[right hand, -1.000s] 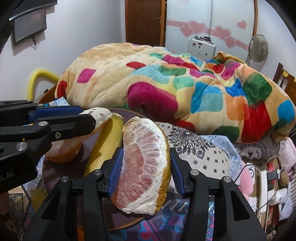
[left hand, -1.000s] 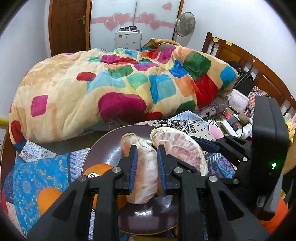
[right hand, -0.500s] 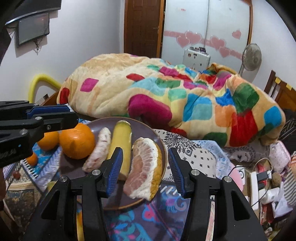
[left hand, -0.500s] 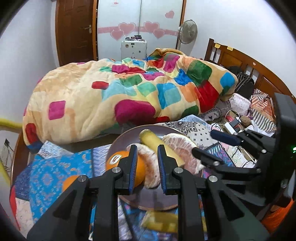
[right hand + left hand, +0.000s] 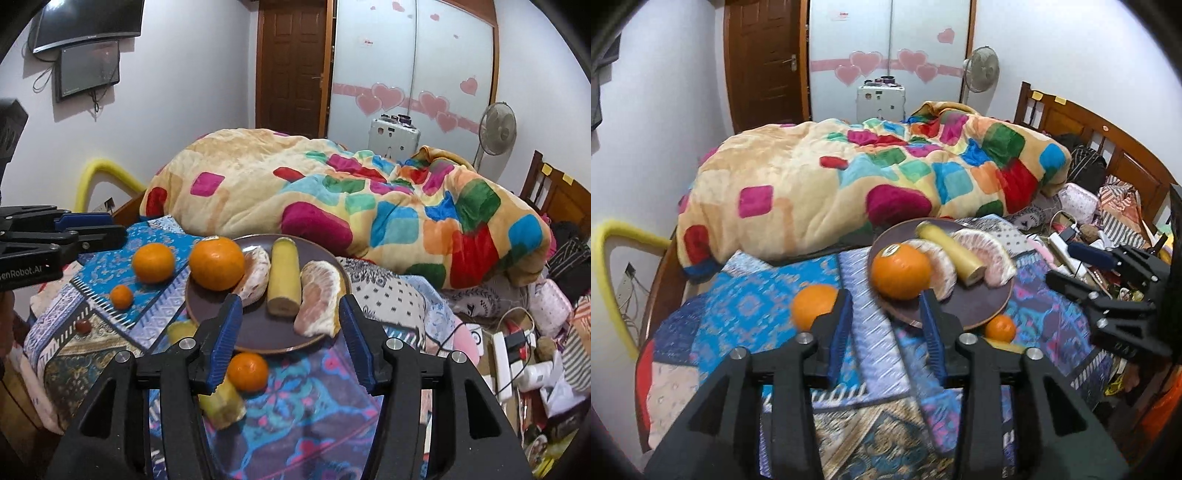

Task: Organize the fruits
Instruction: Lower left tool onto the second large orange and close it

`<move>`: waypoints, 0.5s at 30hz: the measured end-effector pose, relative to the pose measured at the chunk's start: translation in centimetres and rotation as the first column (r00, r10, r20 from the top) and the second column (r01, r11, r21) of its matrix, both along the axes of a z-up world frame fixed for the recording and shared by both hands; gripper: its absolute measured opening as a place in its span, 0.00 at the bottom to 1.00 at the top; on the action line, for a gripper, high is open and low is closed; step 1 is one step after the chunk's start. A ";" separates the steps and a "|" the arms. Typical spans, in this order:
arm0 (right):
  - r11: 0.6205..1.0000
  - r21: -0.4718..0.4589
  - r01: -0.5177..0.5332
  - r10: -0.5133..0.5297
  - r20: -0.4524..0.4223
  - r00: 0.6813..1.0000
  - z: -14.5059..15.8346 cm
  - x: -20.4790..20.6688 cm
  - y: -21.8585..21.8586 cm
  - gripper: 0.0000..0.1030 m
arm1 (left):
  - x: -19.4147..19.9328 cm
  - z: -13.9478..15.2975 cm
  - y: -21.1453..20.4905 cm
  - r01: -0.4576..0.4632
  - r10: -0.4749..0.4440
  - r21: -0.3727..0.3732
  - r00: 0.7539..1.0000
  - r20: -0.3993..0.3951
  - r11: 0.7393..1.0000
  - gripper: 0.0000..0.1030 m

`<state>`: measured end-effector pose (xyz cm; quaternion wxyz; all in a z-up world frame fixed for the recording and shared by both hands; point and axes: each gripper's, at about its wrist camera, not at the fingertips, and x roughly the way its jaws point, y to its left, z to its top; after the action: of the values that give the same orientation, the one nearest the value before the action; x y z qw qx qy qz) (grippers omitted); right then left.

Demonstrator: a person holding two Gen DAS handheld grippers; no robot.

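Note:
A dark purple plate (image 5: pixel 258 332) (image 5: pixel 982 306) on the patterned bedspread holds a large orange (image 5: pixel 217 263) (image 5: pixel 900 271), two peeled pomelo wedges (image 5: pixel 320 297) (image 5: pixel 255 276), and a banana piece (image 5: pixel 283 282) (image 5: pixel 951 246) between them. My left gripper (image 5: pixel 886 325) is open and empty, short of the plate. My right gripper (image 5: pixel 290 332) is open and empty, held back over the plate's near edge. Off the plate lie a medium orange (image 5: pixel 153 263) (image 5: pixel 814 306), two small oranges (image 5: pixel 247 371) (image 5: pixel 122 296), and two more banana pieces (image 5: pixel 223 402) (image 5: pixel 183 330).
A bulky multicoloured blanket (image 5: pixel 332 199) lies right behind the plate. Cables, chargers and clutter (image 5: pixel 517 350) fill the right side by the wooden headboard (image 5: pixel 1089 140). A yellow padded rail (image 5: pixel 613 236) marks the bed's left edge.
Both grippers let go of the pomelo wedges, which now rest on the plate. Both have opened and drawn back and up from the plate.

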<state>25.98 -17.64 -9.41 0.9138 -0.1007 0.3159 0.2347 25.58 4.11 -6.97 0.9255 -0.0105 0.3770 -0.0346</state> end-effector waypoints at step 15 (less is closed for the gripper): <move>1.000 -0.008 0.019 -0.019 -0.031 0.999 -2.8 1.7 0.3 0.50 | 4.6 -7.6 5.9 -0.106 0.107 0.017 0.980 -0.169 0.994 0.66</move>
<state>27.66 -17.30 -12.23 0.9105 -0.0977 0.3321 0.2263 30.15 9.99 -14.61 0.8906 -0.0296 0.4535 0.0175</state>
